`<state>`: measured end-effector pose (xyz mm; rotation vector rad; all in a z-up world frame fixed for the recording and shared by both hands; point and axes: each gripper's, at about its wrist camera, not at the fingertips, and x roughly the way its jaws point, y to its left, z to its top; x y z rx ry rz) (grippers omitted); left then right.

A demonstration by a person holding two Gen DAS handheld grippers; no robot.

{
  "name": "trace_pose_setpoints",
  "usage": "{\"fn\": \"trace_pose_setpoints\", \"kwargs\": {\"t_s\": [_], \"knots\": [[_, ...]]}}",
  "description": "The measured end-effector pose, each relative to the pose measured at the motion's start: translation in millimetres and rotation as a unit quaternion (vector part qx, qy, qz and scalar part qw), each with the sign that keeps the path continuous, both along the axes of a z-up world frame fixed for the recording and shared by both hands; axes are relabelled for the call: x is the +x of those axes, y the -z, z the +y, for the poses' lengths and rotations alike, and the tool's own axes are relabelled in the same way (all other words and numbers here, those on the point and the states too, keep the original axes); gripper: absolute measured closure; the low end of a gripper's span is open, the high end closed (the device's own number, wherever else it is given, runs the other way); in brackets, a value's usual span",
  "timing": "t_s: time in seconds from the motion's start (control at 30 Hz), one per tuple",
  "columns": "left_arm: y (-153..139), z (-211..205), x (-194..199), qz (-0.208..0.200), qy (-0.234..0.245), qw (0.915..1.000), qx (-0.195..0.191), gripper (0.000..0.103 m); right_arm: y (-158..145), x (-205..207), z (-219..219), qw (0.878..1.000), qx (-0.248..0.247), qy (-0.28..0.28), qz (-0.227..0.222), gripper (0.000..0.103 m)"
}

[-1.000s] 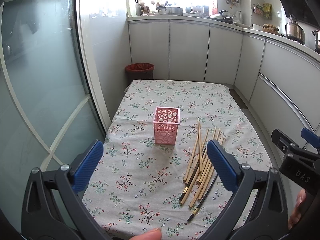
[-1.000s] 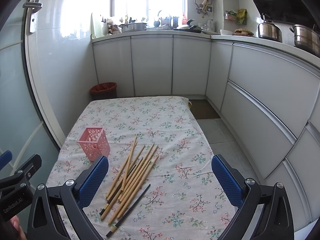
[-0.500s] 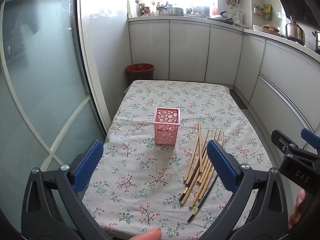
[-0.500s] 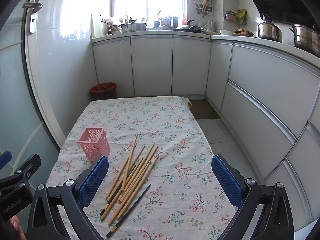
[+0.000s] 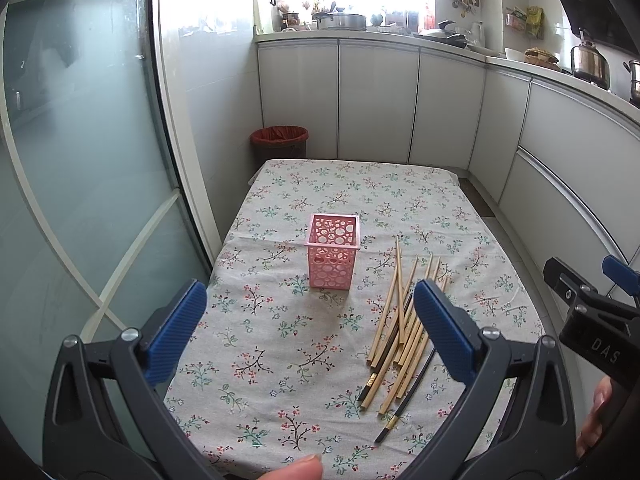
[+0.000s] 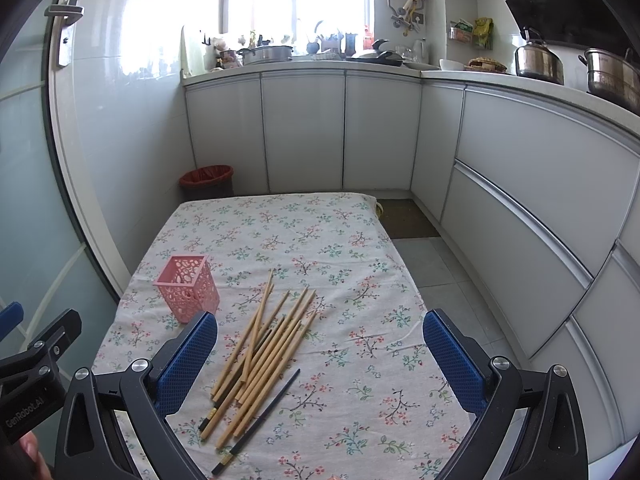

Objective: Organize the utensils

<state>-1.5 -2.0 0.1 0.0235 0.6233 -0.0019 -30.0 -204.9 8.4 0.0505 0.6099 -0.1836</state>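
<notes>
A pink perforated holder (image 5: 333, 255) (image 6: 188, 288) stands upright and empty on the floral tablecloth. To its right lies a loose pile of several wooden chopsticks (image 5: 400, 320) (image 6: 268, 344), with dark chopsticks (image 6: 260, 420) among them. My left gripper (image 5: 312, 332) hangs open above the near part of the table, short of the holder, nothing between its blue pads. My right gripper (image 6: 320, 360) is also open, above the near end of the pile, not touching it.
The table (image 6: 360, 400) fills a narrow kitchen. A glass door (image 5: 80, 200) runs along its left, white cabinets (image 6: 520, 200) along its right and back. A red-lined bin (image 5: 279, 142) stands beyond the far edge. A fingertip (image 5: 296, 470) shows at the bottom.
</notes>
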Motion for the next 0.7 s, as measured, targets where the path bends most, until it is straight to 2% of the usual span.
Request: {"fn": "trace_pose_setpoints", "kwargs": {"t_s": [0.23,0.3,0.4,0.5,0.57,0.67,0.7], "knots": [[1.6,-3.2,6.7,0.003,0.008,0.9998,-0.016,0.0,-2.7,5.0,-3.5,1.0,-0.008,0.013,0.002,0.0],[2.2,-6.7,10.8,-0.006,0.023,0.9995,-0.021,0.0,-6.4,10.2,-6.5,1.0,-0.016,0.019,0.003,0.0],[5.6,-15.0,23.7,0.001,0.067,0.9975,-0.02,0.0,-12.1,23.7,-13.3,0.999,-0.025,0.026,0.013,0.0],[11.5,-25.8,41.7,0.031,0.097,0.9948,-0.008,0.0,-12.9,41.8,-18.7,0.998,-0.044,0.021,0.032,0.0],[18.6,-33.0,59.5,0.072,0.117,0.9905,-0.006,0.0,-10.4,58.6,-22.4,0.997,-0.051,0.014,0.05,0.0],[33.0,-42.1,87.6,0.138,0.143,0.9796,-0.03,0.001,4.6,86.8,-34.8,0.996,-0.019,-0.001,0.087,0.0],[37.1,-44.2,92.0,0.147,0.149,0.9771,-0.038,0.005,13.7,95.9,-40.7,0.995,-0.01,0.002,0.103,0.0]]}}
